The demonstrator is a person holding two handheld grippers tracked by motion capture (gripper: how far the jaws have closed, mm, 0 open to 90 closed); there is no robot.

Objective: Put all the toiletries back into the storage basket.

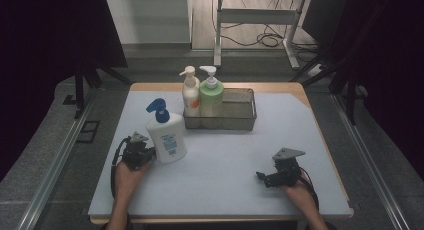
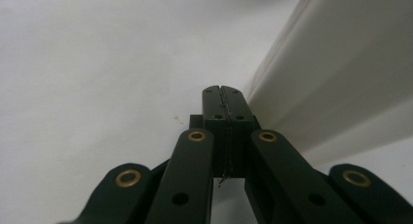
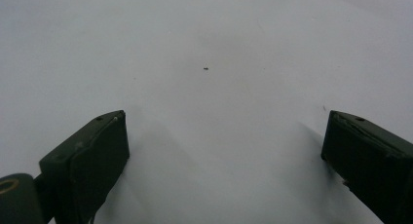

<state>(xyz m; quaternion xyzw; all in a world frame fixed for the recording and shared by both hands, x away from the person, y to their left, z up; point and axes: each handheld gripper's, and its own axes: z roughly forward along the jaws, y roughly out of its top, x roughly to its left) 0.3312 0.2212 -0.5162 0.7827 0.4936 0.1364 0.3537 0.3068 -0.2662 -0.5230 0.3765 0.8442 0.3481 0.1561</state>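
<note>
A white pump bottle (image 1: 166,137) with a blue pump head stands upright on the left part of the table. My left gripper (image 1: 141,151) sits just to its left, close against its base. In the left gripper view its two jaws are pressed together, shut on nothing (image 2: 223,103), and the bottle's white wall (image 2: 341,73) runs along the right. My right gripper (image 1: 265,179) rests on the table near the front right. Its jaws stand wide apart in the right gripper view (image 3: 224,141), with bare white surface between them.
A metal wire basket (image 1: 239,121) at the back middle of the white table (image 1: 225,160) holds a cream pump bottle (image 1: 190,92) and a green pump bottle (image 1: 211,95) at its left end. Dark curtains flank the table; a desk frame stands beyond.
</note>
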